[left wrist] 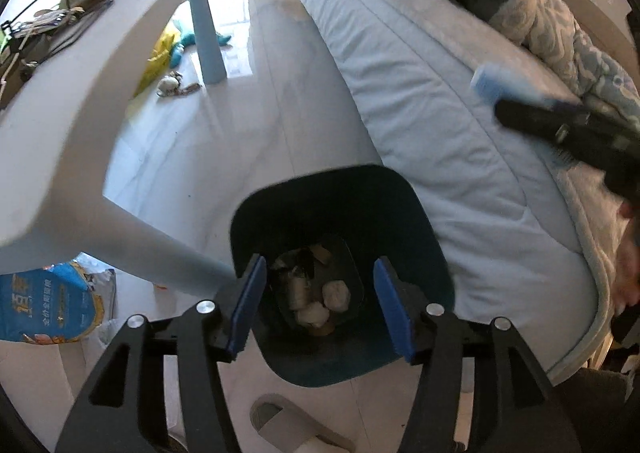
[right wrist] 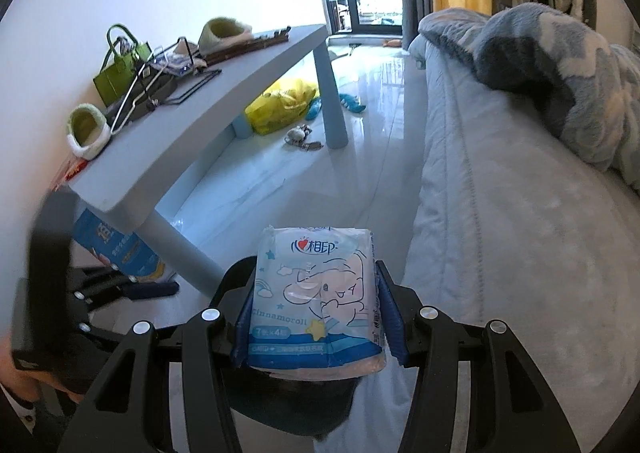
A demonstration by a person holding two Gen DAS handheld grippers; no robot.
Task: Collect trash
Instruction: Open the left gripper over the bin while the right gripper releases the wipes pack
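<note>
Tissue pack (right wrist: 316, 301) clamped between right tool (right wrist: 316, 317) pads, above dark bin (left wrist: 340, 265). Bin on floor (left wrist: 240, 125) beside bed (left wrist: 440, 113), crumpled wads (left wrist: 336, 291) inside. Left tool (left wrist: 320, 309) spread wide, holding nothing, over bin. Counter (right wrist: 180, 109) at left.

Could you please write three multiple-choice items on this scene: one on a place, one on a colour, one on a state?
1. The bin stands:
A. on the table
B. on the floor by the bed
C. on the bed

2. The table legs are:
A. red
B. black
C. light blue

3. The right gripper is:
A. shut on the tissue pack
B. open, empty
C. out of view

Key: 1 B, the bin rests on the floor beside the bed. 2 C, both visible legs look pale blue. 3 A, its pads clamp the tissue pack.
</note>
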